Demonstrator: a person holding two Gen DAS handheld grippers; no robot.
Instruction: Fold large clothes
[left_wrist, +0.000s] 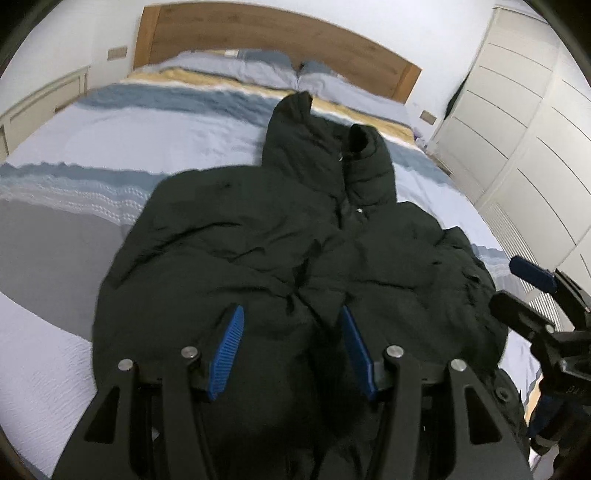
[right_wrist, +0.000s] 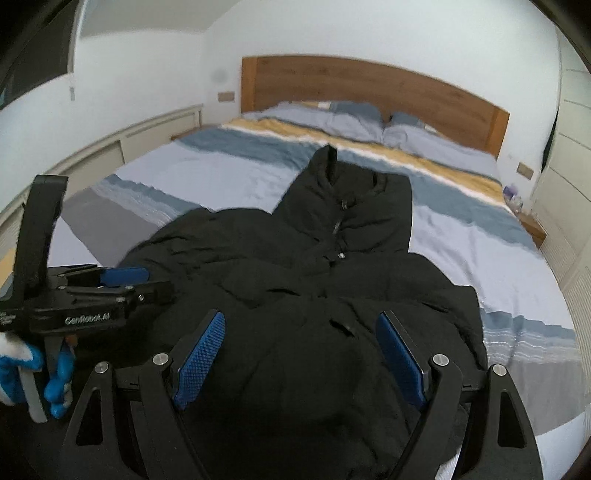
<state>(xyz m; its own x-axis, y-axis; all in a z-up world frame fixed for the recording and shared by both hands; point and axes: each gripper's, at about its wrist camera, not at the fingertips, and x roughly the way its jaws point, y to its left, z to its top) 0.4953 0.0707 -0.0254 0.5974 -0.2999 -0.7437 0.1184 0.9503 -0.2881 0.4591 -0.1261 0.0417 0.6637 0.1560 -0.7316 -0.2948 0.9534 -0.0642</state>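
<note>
Left wrist view: black hooded puffer jacket (left_wrist: 280, 236) lies spread on the bed (left_wrist: 110, 140), directly ahead of and beneath the left gripper (left_wrist: 291, 350), hood pointing away from it toward the wooden headboard (left_wrist: 266, 40). Left gripper jaws stand partly apart, blue pads (left_wrist: 227, 350) clear of the fabric on both sides, nothing clamped; jacket body fills the gap behind them. Right gripper (left_wrist: 524, 291) enters at the far right of this view, beside the jacket's edge, one blue pad visible; its opening is not readable from here. Right wrist view: same jacket (right_wrist: 332, 258) under and ahead of the right gripper (right_wrist: 301, 358), jaws wide apart, pads (right_wrist: 201, 350) on neither side pressing cloth, nothing held. Left gripper (right_wrist: 125, 275) seen off to the left, over the jacket's shoulder area, carried by a hand in a blue and white glove (right_wrist: 33, 365). Striped bedcover (right_wrist: 229, 162) beyond the hood, two pillows (right_wrist: 332, 118) against the headboard. White wardrobe (left_wrist: 517, 122) to the right of the left gripper
</note>
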